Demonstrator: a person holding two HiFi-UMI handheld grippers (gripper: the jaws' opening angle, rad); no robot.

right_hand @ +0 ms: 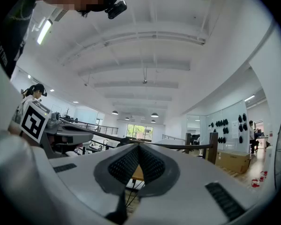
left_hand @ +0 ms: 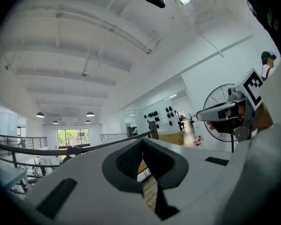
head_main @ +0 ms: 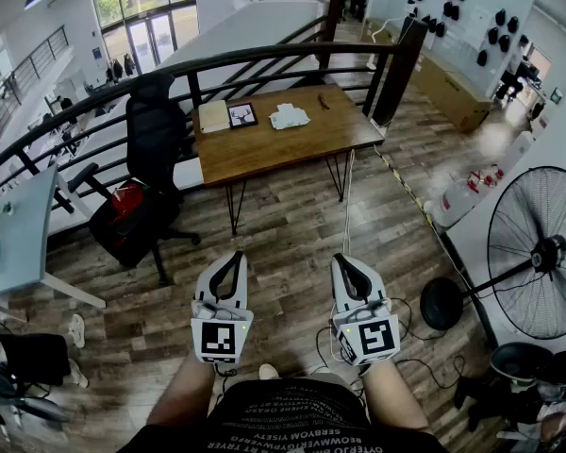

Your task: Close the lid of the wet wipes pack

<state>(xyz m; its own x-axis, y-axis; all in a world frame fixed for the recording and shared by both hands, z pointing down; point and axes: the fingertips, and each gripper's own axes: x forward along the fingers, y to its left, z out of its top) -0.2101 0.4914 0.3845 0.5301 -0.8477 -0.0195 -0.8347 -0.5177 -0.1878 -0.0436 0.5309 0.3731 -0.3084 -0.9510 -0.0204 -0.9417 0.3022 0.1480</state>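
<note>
Holding the left gripper (head_main: 237, 255) and right gripper (head_main: 343, 259) level, jaws closed and empty, a person stands far from the table (head_main: 264, 151) — task seemingly unstarted, so approaching its white pack (head_main: 290, 116) comes next.

Fan (head_main: 545, 253) cropped (right edge), white tabletop item (head_main: 290, 116) indistinct

Head view steeply down; gripper views level, sharing table (head_main: 274, 149)
</note>
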